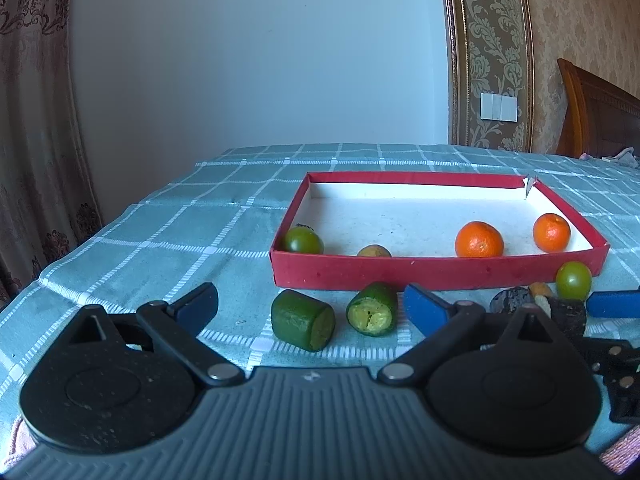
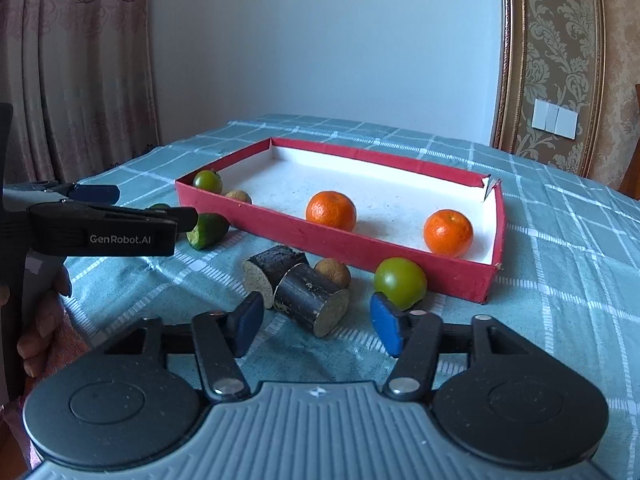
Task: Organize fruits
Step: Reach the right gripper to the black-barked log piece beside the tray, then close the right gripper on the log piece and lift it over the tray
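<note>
A red box [image 1: 436, 270] [image 2: 456, 276] with a white floor lies on the table. It holds two oranges [image 1: 479, 239] [image 2: 331, 210], a green fruit [image 1: 303, 240] [image 2: 207, 181] and a small brown fruit [image 1: 373, 251] [image 2: 239, 197]. In front of it lie two green cut cylinders [image 1: 303, 320] [image 1: 372, 309], two dark cut cylinders [image 2: 312, 299] [image 2: 269, 266], a brown fruit [image 2: 333, 272] and a green fruit [image 2: 400, 282] [image 1: 573, 280]. My left gripper [image 1: 312, 306] is open, with the green cylinders between its fingers. My right gripper [image 2: 318, 322] is open around a dark cylinder.
A teal checked cloth [image 1: 160, 240] covers the table. Curtains [image 1: 32, 120] hang at the left, with a wall behind. A wooden headboard [image 1: 600, 120] stands at the far right. The left gripper's side shows in the right wrist view [image 2: 112, 228].
</note>
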